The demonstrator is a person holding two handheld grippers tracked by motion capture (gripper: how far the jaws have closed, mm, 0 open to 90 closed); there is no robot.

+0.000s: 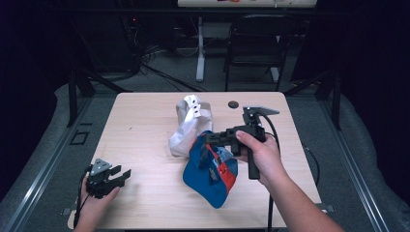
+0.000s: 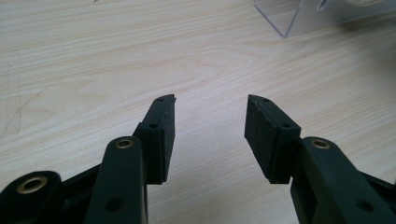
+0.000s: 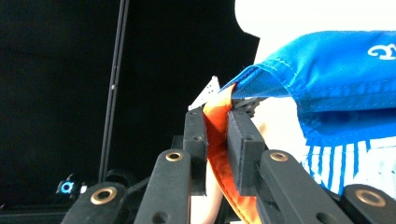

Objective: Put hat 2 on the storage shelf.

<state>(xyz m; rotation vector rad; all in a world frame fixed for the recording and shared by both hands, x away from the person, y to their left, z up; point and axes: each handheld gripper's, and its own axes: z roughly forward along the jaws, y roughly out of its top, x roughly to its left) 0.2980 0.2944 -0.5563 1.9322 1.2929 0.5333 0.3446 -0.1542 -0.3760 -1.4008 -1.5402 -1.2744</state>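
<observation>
While my right gripper (image 1: 207,138) holds the blue cap (image 1: 211,171) above the table (image 1: 145,121), I judge that the work is about in the middle: the cap is lifted, but it is not yet put anywhere. In the right gripper view the two jaws are pressed together on an orange edge of the cap (image 3: 218,126), and the blue cloth (image 3: 336,70) hangs from there to the side. From the high view the cap hangs under the gripper, with its lower part close to the table or touching it; I cannot tell which. My left gripper (image 1: 118,175) waits near the front left corner of the table, low over the wood, its jaws apart and with nothing between them (image 2: 210,135). What is left, as I think, is to carry the cap to its place and let it go, maybe with help of the free gripper. Just behind the cap lies a white cap (image 1: 191,123), touching it or nearly, so it could be dragged along if I move carelessly. A small dark round thing (image 1: 233,104) lies farther back, well apart. Beyond the table stands a black chair (image 1: 256,43).
</observation>
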